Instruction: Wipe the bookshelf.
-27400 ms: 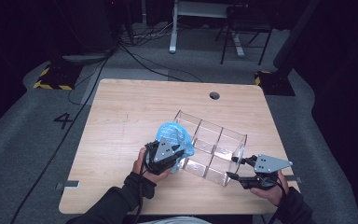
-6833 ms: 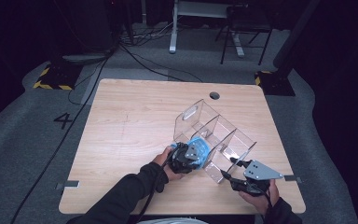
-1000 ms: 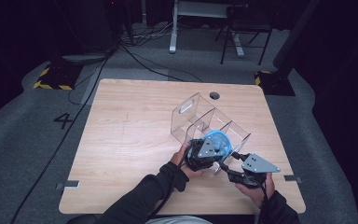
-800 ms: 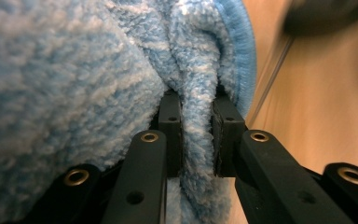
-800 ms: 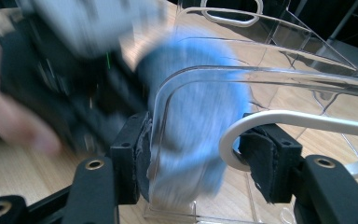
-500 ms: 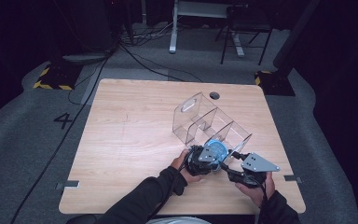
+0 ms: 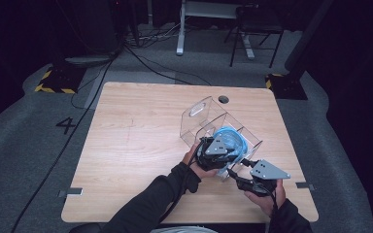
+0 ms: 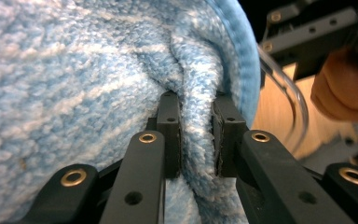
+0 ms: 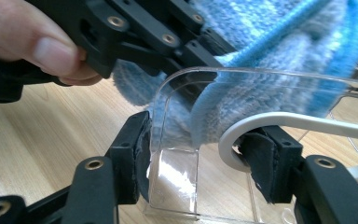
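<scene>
Cloth (image 8: 98,70), soft and light, is pinched at a fold by the left gripper (image 8: 196,135) over the clear box (image 7: 209,116) near the table's (image 7: 126,145) right front corner; the stiff, slippery box corner is clamped by the right gripper (image 9: 200,163).

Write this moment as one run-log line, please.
left tongs: shut on cloth | right tongs: shut on box corner | cloth: over box rim | box: on table

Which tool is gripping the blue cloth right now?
The left tool: its pads pinch a fold of the blue cloth. The right tool clamps the clear organizer's corner instead.
</scene>
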### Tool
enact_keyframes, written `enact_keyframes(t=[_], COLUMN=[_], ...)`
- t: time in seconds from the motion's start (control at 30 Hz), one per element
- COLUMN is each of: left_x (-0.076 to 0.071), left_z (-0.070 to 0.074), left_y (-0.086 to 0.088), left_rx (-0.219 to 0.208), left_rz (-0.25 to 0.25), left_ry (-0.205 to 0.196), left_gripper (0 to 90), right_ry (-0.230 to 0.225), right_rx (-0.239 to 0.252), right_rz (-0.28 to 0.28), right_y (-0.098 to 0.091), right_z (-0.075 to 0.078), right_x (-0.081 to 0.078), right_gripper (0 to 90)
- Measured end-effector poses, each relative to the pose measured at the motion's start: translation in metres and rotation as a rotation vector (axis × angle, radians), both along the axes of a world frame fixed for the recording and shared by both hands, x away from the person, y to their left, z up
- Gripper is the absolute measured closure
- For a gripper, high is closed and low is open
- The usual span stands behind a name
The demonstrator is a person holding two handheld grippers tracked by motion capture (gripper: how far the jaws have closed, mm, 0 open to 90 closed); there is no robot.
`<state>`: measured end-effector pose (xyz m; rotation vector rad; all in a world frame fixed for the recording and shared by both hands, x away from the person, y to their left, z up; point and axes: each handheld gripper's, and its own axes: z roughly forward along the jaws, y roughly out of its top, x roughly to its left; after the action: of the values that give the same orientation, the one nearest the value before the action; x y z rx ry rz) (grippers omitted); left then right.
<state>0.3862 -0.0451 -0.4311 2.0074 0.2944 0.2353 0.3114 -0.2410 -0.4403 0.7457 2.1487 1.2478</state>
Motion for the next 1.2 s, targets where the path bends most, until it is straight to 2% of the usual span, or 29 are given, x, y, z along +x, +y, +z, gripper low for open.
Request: enact_keyframes(t=[0.07,0.1,0.23,0.37,0.4,0.43,0.53,0.57,0.63,0.67,0.77,0.87,0.9,1.0,1.07,1.2], left_x=[0.003,0.003,0.0,-0.007,-0.008,-0.008,-0.004,-0.002,0.003,0.004,0.007,0.005,0.004,0.003,-0.001,-0.001], left_z=[-0.002,-0.004,-0.008,-0.015,-0.022,-0.022,-0.034,-0.039,-0.048,-0.052,-0.055,-0.06,-0.063,-0.06,-0.054,-0.042], left_y=[-0.001,-0.002,-0.004,-0.009,-0.012,-0.012,-0.011,-0.01,-0.009,-0.009,-0.007,-0.006,-0.004,0.001,0.002,0.004], left_rx=[0.002,0.018,0.012,0.064,0.074,0.074,0.055,0.044,0.068,0.066,0.088,0.163,0.173,0.187,0.216,0.175], left_rz=[-0.005,0.004,0.027,0.041,0.035,0.035,0.026,0.017,0.002,-0.008,-0.018,-0.032,-0.038,-0.061,-0.064,-0.062], left_ry=[0.01,0.004,-0.013,-0.054,-0.039,-0.039,0.01,0.048,0.086,0.109,0.121,0.124,0.124,0.15,0.121,0.1], left_gripper=[77.5,77.8,78.1,78.0,78.0,78.0,78.0,78.0,78.0,78.0,78.0,77.9,77.8,77.5,77.4,77.1], right_ry=[0.006,0.005,0.005,-0.006,-0.009,-0.009,-0.021,-0.013,-0.01,-0.009,-0.01,-0.008,-0.008,-0.023,-0.017,0.002], right_rx=[0.0,0.001,-0.003,-0.015,-0.009,-0.009,0.011,0.023,0.035,0.042,0.041,0.033,0.029,0.007,0.02,0.032], right_rz=[-0.004,-0.001,-0.001,-0.016,-0.015,-0.015,-0.024,-0.022,-0.023,-0.015,-0.013,-0.002,0.001,-0.016,-0.027,-0.036], right_y=[-0.001,-0.002,-0.002,-0.005,-0.007,-0.007,-0.014,-0.016,-0.019,-0.019,-0.018,-0.014,-0.012,-0.011,-0.014,-0.02], right_z=[0.0,0.0,0.0,0.002,0.002,0.002,0.005,0.005,0.004,0.004,0.004,0.004,0.003,0.002,0.001,0.0], right_x=[0.001,0.001,0.0,-0.004,-0.006,-0.006,-0.009,-0.009,-0.007,-0.006,-0.005,-0.004,-0.004,-0.005,-0.003,-0.001], right_gripper=[44.4,44.4,44.2,41.4,40.9,40.9,39.1,38.9,38.6,38.7,38.7,39.3,39.6,41.1,40.4,39.6])
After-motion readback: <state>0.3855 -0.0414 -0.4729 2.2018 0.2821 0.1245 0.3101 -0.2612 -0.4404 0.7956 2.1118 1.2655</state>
